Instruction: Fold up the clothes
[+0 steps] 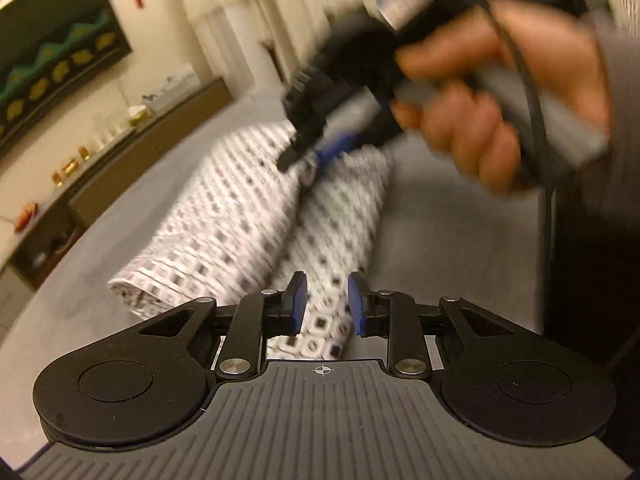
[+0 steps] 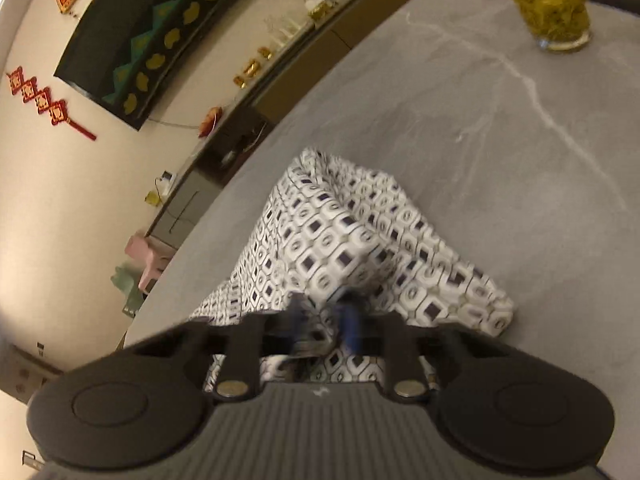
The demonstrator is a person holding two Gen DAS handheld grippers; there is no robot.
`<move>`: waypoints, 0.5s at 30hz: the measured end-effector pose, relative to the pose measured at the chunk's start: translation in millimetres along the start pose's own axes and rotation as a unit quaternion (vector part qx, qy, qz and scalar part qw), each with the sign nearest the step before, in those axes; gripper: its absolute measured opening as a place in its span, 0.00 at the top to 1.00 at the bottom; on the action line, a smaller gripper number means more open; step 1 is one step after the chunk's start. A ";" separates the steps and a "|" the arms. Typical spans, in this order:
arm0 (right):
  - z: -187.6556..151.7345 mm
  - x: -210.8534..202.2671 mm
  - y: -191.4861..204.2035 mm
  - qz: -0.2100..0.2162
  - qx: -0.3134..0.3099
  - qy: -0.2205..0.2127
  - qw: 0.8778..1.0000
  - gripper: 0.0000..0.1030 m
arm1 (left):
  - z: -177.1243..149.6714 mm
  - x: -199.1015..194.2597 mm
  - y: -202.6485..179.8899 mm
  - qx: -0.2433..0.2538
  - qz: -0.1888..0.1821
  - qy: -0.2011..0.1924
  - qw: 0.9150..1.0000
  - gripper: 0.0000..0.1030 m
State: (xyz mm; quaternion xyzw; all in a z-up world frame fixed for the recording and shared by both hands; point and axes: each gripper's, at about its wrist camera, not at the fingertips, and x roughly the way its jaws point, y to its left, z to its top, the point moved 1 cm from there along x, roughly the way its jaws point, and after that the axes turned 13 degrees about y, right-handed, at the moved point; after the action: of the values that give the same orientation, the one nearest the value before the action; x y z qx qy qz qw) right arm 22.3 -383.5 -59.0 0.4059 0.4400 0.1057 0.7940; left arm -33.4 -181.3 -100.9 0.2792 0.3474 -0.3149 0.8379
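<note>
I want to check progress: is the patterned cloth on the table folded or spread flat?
Folded, partly: the patterned cloth lies bunched in layered folds on the grey table, not flat.

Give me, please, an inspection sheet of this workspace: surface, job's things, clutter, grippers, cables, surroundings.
Surface: grey table with pale veins.
Job's things: one patterned garment, bunched and partly lifted off the table.
Clutter: glass with yellow-green contents at the far corner.
Grippers: left gripper open, fingers apart over the cloth; right gripper blurred, seems shut on the garment.
Cables: black cable running down past the hand.
Surroundings: sideboard with small items, dark wall picture, red ornaments.
</note>
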 end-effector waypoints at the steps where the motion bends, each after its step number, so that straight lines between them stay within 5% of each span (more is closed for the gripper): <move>1: -3.1 2.1 2.2 0.012 0.006 0.003 1.000 0.91 | -0.8 3.7 -1.3 0.002 0.003 0.005 1.000 0.82; 4: -22.7 -14.7 6.0 0.038 0.012 0.000 0.999 0.92 | -3.0 14.8 -5.3 0.007 0.013 0.021 1.000 0.84; 8: -40.9 -40.9 -11.0 -0.026 -0.007 -0.030 0.999 0.93 | -6.0 29.5 -10.6 0.013 0.027 0.043 0.999 0.84; 15: -41.4 -30.6 -13.3 -0.042 -0.017 -0.016 0.999 0.92 | -11.5 9.8 -4.5 -0.010 0.015 0.031 0.999 0.82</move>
State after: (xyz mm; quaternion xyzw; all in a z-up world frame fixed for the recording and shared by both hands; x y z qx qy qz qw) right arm -30.7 -385.4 -61.7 0.3748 0.4420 0.0730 0.8117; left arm -35.8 -179.6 -116.4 0.2856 0.3725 -0.2894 0.8342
